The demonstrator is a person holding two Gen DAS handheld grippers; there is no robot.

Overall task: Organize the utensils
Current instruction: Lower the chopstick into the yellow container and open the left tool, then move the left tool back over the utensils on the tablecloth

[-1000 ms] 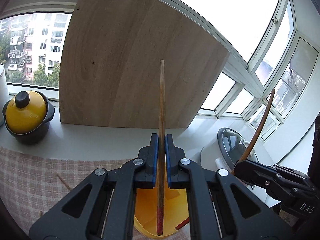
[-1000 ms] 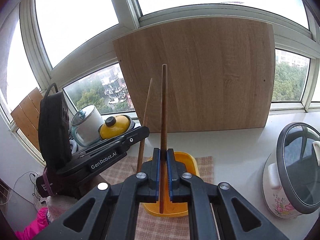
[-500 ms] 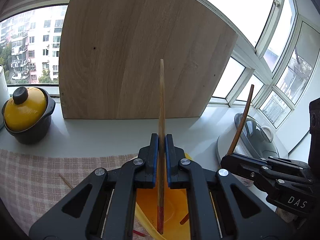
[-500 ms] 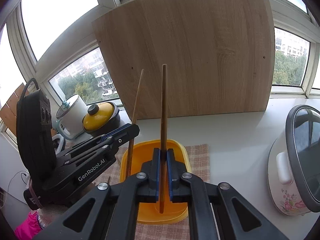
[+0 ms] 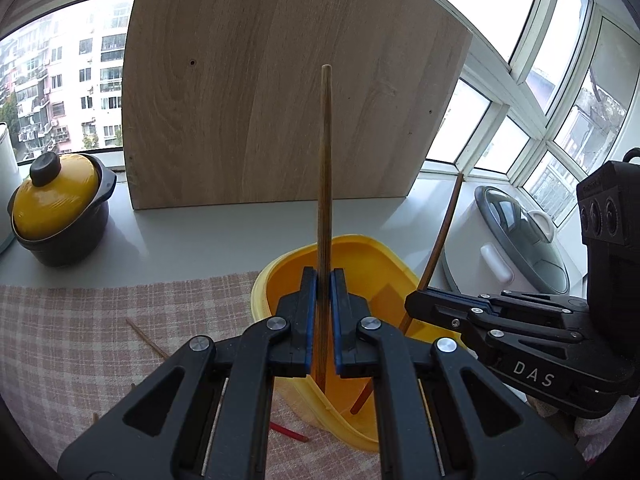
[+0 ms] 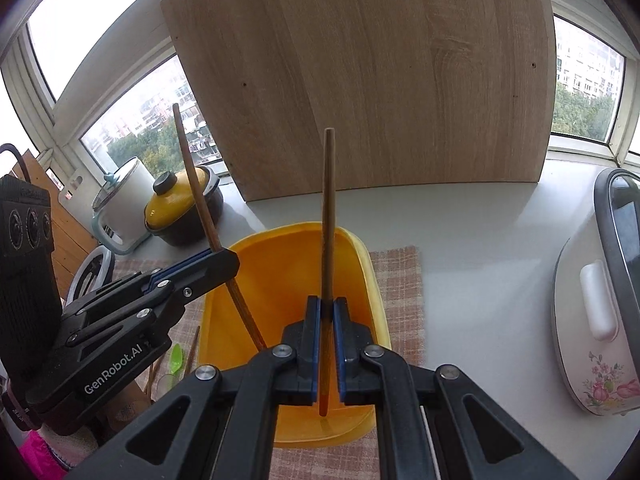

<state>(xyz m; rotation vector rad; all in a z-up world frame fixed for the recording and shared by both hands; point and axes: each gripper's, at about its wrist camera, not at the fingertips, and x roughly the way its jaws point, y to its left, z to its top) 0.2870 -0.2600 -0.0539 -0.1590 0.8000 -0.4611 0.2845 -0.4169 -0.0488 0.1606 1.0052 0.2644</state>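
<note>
Two wooden chopsticks poised over a yellow plastic tub (image 6: 360,264) on the white bench (image 6: 480,232), one in each set of tongs. Left tongs (image 5: 323,292) pressed together on the left chopstick (image 5: 325,168), pinched in its lower part, long axis close to upright, blunt tip up against the wooden board (image 5: 280,80), lower end down inside the tub. Same chopstick (image 6: 196,188) seen from the right wrist leaning up and to the left, its lower end low against the tub's inner wall. Right tongs (image 6: 327,320) likewise clamped on the right chopstick (image 6: 329,208), long axis near vertical, reddish lower end just above the tub's floor. From the left wrist, that chopstick (image 5: 444,232) slanting up to the right, toward the rice cooker (image 5: 520,236).

Legible writing: "GenRobot.AI" in white along the side of the left tongs' arm in the right wrist view; "DAS" in white on the right tongs' arm (image 5: 532,374) in the left wrist view.

Tub resting at the edge of a pink checked cloth (image 5: 80,320). Loose thin stick (image 5: 146,338) and a red stick (image 5: 288,432) lying on the cloth beside the tub. Black pot with yellow lid (image 5: 56,208) standing at the bench's left by the window.
</note>
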